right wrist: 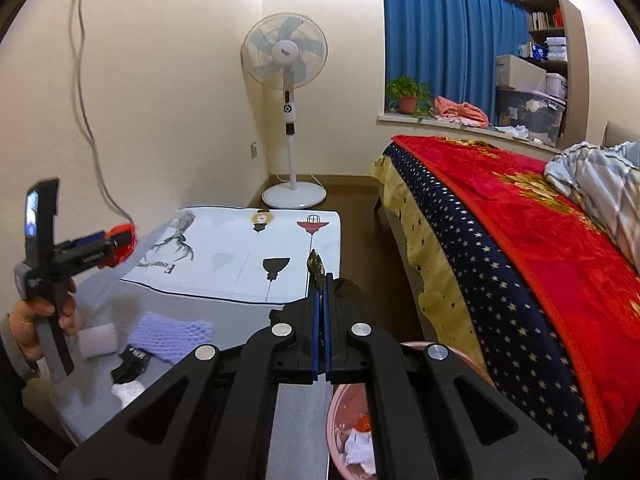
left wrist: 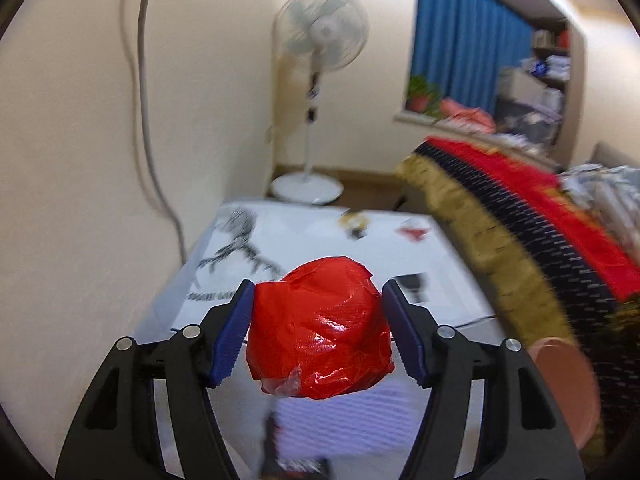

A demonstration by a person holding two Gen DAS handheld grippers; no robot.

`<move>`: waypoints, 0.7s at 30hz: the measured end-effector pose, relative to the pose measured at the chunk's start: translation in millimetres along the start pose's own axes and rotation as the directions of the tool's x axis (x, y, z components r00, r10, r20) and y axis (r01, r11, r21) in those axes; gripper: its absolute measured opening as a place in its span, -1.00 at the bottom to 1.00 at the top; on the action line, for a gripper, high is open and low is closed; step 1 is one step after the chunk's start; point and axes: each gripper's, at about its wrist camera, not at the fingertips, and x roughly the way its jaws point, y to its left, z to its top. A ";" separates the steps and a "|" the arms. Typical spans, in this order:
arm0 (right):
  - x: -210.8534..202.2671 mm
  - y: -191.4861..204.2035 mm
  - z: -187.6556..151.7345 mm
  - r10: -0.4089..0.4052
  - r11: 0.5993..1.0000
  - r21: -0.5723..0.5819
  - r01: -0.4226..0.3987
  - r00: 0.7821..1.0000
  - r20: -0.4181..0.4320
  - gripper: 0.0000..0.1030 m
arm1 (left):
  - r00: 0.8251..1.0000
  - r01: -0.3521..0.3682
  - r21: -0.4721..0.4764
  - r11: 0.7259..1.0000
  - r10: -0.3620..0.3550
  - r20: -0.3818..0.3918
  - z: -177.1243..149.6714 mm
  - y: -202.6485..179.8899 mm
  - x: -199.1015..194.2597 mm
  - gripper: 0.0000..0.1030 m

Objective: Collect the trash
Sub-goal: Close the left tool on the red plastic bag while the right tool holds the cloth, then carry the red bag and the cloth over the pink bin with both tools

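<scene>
Left wrist view: the left gripper (left wrist: 318,332) pinches a crumpled red wrapper ball (left wrist: 320,328) between its blue pads, held up in the air above the white table (left wrist: 440,264). The picture is blurred. At 4 o'clock a pink bin (left wrist: 568,384) peeks in beside the bed (left wrist: 540,216). At 6 o'clock, below the ball, lie a purple net (left wrist: 360,420) and a dark scrap, too smeared to read. A standing fan (left wrist: 320,40) is at 12 o'clock.

Right wrist view: the right gripper (right wrist: 321,304) has its pads pressed together on a small dark foil wrapper (right wrist: 315,268), whose tip sticks up past the fingertips. The pink bin (right wrist: 340,412) sits at 6 o'clock, just under the gripper, and already has white and orange scraps in it. At 9 o'clock the left gripper (right wrist: 116,246) shows from the side with the red wrapper ball (right wrist: 124,240) in its grip, held by the person's left hand (right wrist: 36,320). At 8 o'clock the table (right wrist: 224,252) carries a white foam roll (right wrist: 98,340), the purple net (right wrist: 172,336), a black wrapper (right wrist: 130,364) and a crumpled white scrap (right wrist: 128,392).

My judgement: the job is partly done. Some trash is binned, two pieces are in hand and not yet dropped, and about four pieces remain on the table near the left hand.
</scene>
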 end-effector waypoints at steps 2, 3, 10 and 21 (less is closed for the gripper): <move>-27.9 -0.7 -6.0 -0.008 1.000 0.001 0.008 1.000 0.015 -0.96 | 0.998 0.063 0.001 0.998 -0.063 0.018 -2.0 -15.7 -36.4 0.23; -36.1 -1.2 -8.1 -0.010 1.000 0.003 0.010 1.000 0.018 -0.96 | 0.996 0.092 0.000 0.996 -0.092 0.008 -5.7 -24.6 -54.3 0.23; -119.5 -10.9 -46.5 -0.027 0.999 0.020 0.028 0.999 -0.028 -0.96 | 0.972 0.229 0.032 0.973 -0.227 -0.059 -53.8 -83.9 -132.9 0.23; -215.4 -36.4 -90.3 -0.087 0.993 0.084 0.087 0.996 -0.003 -0.96 | 0.917 0.383 0.092 0.919 -0.366 -0.157 -112.5 -163.2 -207.2 0.23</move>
